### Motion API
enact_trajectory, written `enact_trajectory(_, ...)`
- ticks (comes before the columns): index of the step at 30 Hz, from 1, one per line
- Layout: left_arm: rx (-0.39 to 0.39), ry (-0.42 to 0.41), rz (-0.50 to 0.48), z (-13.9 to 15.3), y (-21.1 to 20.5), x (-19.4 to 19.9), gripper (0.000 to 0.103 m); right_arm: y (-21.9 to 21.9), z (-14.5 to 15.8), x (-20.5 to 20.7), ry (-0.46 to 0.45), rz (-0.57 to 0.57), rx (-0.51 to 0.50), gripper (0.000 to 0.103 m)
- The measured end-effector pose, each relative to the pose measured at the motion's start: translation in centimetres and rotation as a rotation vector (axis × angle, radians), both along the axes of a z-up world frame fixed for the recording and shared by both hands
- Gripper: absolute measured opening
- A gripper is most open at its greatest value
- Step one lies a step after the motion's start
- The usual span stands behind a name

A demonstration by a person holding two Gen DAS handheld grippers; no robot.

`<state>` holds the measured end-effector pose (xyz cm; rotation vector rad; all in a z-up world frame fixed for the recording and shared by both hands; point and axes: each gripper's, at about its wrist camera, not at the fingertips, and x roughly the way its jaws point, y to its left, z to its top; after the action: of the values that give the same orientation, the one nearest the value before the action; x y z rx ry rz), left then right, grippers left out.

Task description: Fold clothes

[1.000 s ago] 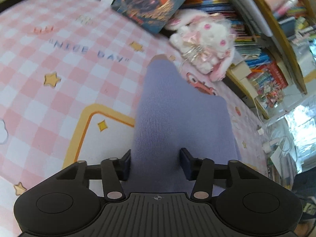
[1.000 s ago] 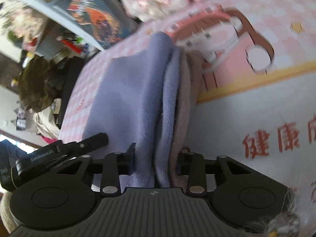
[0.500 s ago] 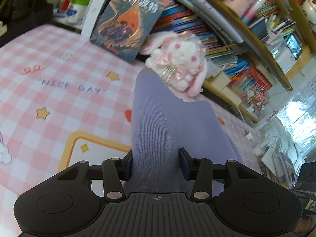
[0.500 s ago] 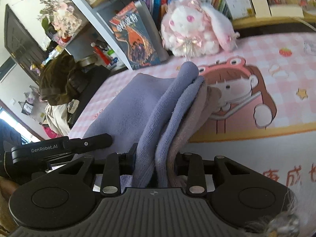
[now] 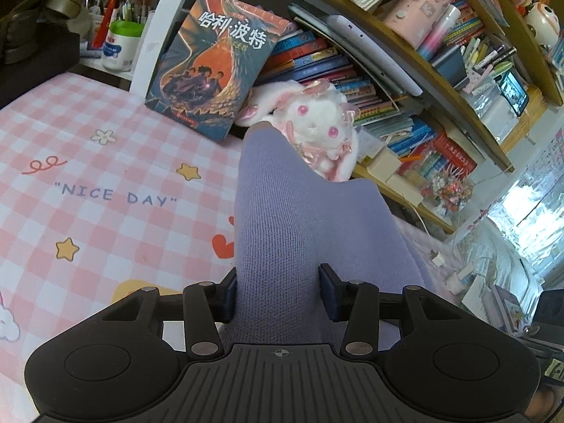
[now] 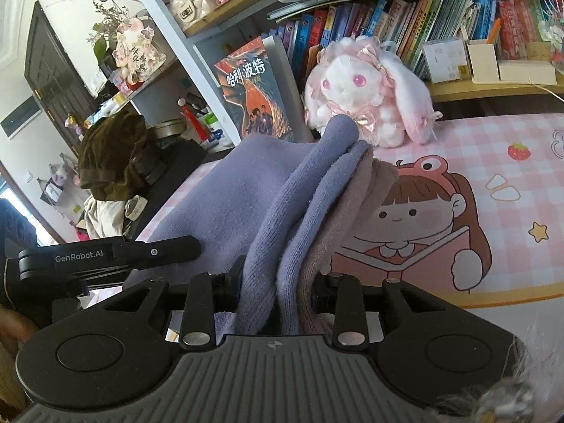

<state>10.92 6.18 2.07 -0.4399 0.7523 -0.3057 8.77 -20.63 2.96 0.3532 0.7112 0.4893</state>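
Note:
A lavender knit garment (image 5: 299,225) is held up off the pink checked mat (image 5: 88,211). My left gripper (image 5: 278,294) is shut on one end of it, the cloth bulging forward between the fingers. My right gripper (image 6: 278,290) is shut on several bunched layers of the same garment (image 6: 246,190), lavender with a dusty pink layer on the right. The garment spans between the two grippers. The left gripper (image 6: 109,255) shows at the left of the right wrist view.
A pink and white plush rabbit (image 6: 366,88) and a leaning book (image 5: 215,74) stand at the back of the mat (image 6: 493,183). Crowded bookshelves (image 5: 405,98) rise behind. A dark chair with clothes (image 6: 112,155) is at the left.
Both grippers have risen and tilted up with the garment, lifting it off the mat. The shelves and plush rabbit now show more fully. Both grips are unchanged.

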Motion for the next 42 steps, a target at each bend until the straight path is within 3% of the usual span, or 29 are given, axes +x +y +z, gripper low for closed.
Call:
enact_trajectory(9, -0.009, -0.003, -0.030, -0.2, 3.2, 3.0, 0.044, 3.1, 0.2, 2.2, -0.014, -0.021, -0.034, 0.029)
enact_trajectory(19, -0.018, -0.014, -0.018, -1.4, 8.0, 7.9, 0.044, 8.5, -0.2, 7.6, -0.043, 0.020, -0.105, 0.029)
enact_trajectory(30, -0.099, -0.022, 0.028, -4.6, 11.2, 13.1, 0.045, 11.2, -2.0, 13.9, -0.091, 0.040, -0.123, 0.030)
enact_trajectory(34, -0.066, 0.105, 0.018, -7.8, 10.8, 14.9, 0.051, 10.7, -6.0, 16.2, 0.078, -0.047, -0.083, 0.034)
enact_trajectory(38, -0.081, 0.103, 0.013, -7.7, 11.3, 14.6, 0.051, 9.1, -8.0, 16.0, 0.171, -0.153, 0.030, 0.046)
enact_trajectory(42, -0.065, 0.092, 0.015, -7.1, 11.8, 14.0, 0.051, 8.0, -7.6, 15.1, 0.208, -0.185, 0.053, 0.050)
